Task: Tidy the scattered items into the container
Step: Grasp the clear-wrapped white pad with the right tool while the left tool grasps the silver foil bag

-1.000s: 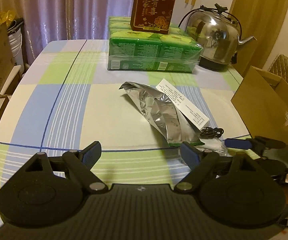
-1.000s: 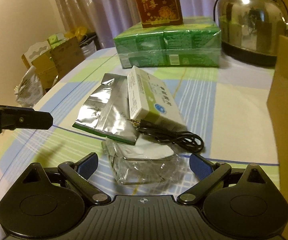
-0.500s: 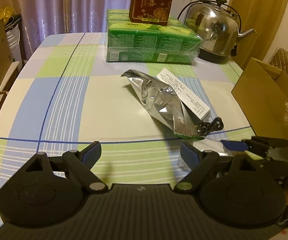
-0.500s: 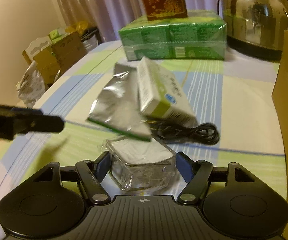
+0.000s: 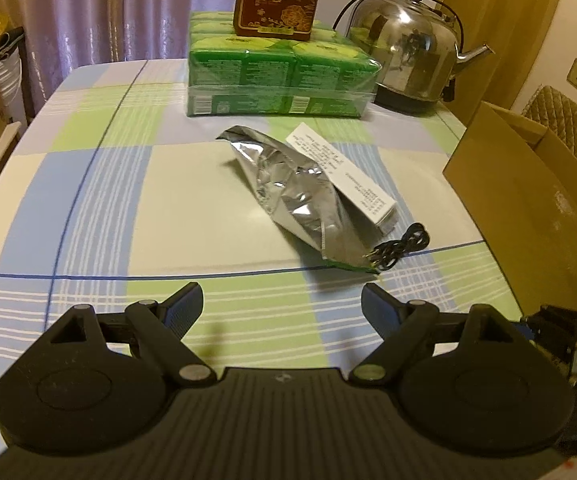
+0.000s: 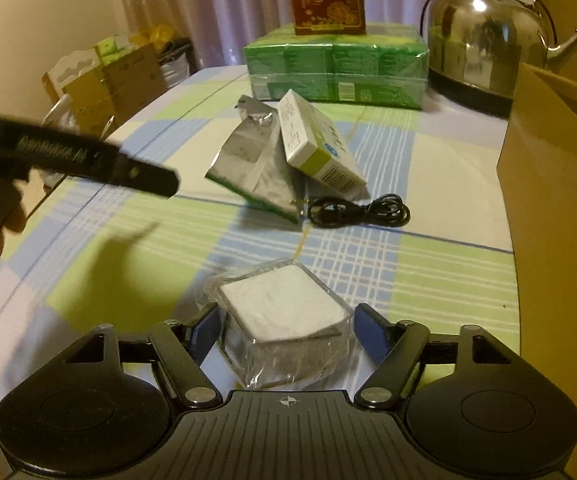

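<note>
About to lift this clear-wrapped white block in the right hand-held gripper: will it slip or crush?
The clear-wrapped block looks boxy and fairly stiff, so probably no crushing. Its glossy, loose film may slide against the fingers. Probably light; the right hand-held gripper should squeeze its flat sides.

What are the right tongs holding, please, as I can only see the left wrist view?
Observer: The right tongs are closed on a clear-wrapped white packet.
Operator: Is the black cable caught up with it?
Observer: No, the black cable lies apart, farther out on the cloth.
Operator: Which face of the medicine box shows there?
Observer: The medicine box shows a green-and-white face with a blue logo, tilted against the foil pouch.
</note>
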`<act>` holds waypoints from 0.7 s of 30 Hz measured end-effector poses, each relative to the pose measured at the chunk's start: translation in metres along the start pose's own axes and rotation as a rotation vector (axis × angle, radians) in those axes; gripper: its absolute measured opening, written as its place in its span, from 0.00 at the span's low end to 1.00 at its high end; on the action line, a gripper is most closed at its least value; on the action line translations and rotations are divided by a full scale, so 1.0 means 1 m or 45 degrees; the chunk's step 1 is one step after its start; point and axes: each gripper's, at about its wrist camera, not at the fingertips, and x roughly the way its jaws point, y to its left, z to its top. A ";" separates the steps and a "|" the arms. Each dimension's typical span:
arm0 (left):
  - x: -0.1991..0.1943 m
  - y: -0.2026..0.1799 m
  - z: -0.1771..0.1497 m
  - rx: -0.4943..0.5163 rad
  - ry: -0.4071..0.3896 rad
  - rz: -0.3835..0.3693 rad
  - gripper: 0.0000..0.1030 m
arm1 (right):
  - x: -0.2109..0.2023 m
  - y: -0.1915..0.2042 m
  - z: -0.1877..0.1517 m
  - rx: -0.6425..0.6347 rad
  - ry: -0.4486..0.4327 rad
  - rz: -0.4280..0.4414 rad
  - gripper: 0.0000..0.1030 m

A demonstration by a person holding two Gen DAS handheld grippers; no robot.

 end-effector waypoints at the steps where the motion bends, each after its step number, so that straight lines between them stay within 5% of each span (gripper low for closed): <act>1: 0.002 -0.001 0.001 -0.012 -0.005 -0.005 0.81 | -0.001 0.000 -0.001 0.000 -0.003 0.004 0.80; 9: 0.030 -0.019 0.019 -0.076 -0.046 -0.040 0.79 | 0.003 -0.003 0.000 -0.042 -0.004 -0.003 0.84; 17: 0.076 -0.012 0.025 -0.178 0.073 -0.086 0.22 | 0.004 -0.018 0.000 -0.018 0.003 0.032 0.84; 21: 0.068 -0.015 0.021 -0.145 0.082 -0.079 0.18 | 0.006 -0.018 0.004 -0.018 0.016 0.049 0.84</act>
